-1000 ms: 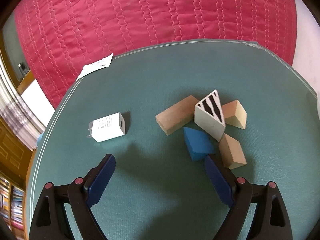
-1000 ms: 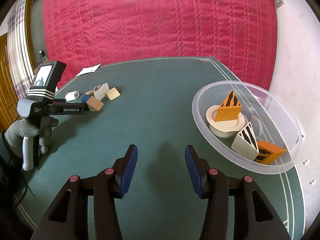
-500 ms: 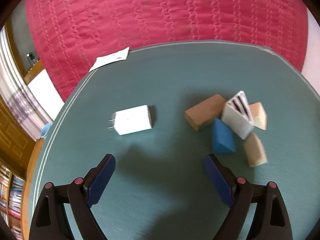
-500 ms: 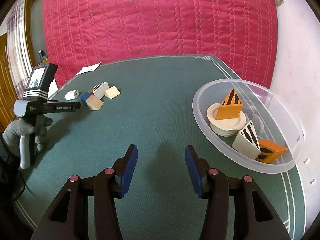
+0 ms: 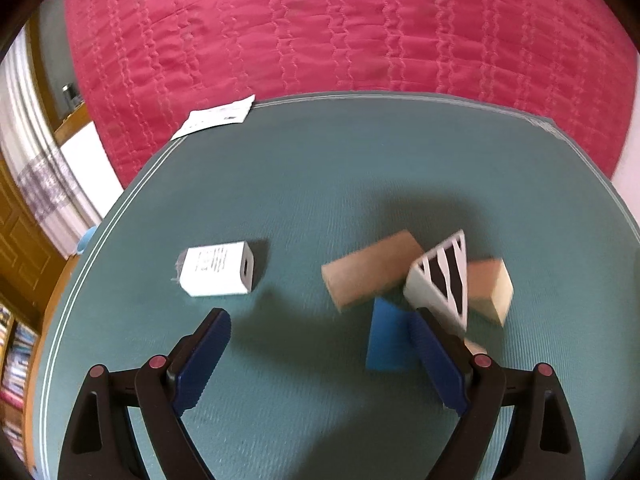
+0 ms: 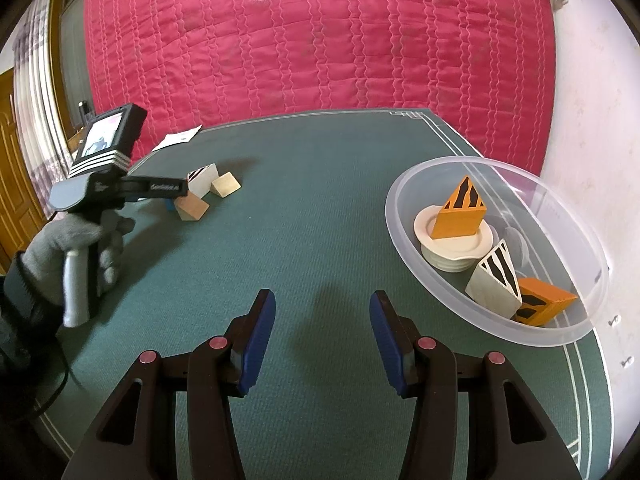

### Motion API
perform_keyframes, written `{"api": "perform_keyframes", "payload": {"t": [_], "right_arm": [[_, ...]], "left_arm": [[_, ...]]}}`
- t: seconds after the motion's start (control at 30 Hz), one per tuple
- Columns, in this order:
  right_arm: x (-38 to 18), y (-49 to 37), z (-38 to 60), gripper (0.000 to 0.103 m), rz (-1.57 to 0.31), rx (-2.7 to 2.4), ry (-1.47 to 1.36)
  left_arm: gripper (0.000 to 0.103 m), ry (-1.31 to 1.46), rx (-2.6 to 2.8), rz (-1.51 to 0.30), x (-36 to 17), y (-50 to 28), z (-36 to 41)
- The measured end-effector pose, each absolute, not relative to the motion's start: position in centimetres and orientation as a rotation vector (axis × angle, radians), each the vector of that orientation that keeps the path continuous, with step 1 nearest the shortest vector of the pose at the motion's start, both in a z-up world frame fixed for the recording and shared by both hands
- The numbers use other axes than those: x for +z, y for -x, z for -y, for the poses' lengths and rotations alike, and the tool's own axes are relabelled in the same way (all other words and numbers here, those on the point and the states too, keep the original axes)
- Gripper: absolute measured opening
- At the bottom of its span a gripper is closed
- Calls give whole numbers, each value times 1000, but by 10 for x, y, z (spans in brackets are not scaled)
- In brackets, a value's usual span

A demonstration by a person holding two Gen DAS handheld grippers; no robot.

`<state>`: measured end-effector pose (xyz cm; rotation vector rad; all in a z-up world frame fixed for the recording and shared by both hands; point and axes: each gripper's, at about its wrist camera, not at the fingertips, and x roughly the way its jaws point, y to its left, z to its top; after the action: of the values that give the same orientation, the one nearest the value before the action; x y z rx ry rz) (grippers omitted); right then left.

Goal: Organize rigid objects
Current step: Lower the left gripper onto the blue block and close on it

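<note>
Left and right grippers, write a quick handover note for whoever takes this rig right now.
Left gripper: open, empty, over the mat near the loose pile.
Right gripper: open, empty, beside the clear bowl.
Done: two orange striped wedges, one white striped wedge and a white lid are in the bowl.
Left: white charger, long wooden block, blue block, white striped wedge on the mat, pale wooden blocks.

charger (image 5: 218, 268) left of block cluster (image 5: 416, 280) | paper (image 5: 216, 118) at mat's far edge | bowl (image 6: 404, 216) holds wedges (image 6: 460, 212)
</note>
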<state>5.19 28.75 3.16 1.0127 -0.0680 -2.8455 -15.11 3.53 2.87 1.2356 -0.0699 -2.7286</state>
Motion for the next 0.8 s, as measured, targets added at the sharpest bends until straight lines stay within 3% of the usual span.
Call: {"api": "perform_keyframes", "payload": {"t": [0.8], "right_arm": [[31, -52, -285, 51, 66, -2843, -1014]], "left_arm": [[94, -1296, -2752, 145, 28, 94, 13]]}}
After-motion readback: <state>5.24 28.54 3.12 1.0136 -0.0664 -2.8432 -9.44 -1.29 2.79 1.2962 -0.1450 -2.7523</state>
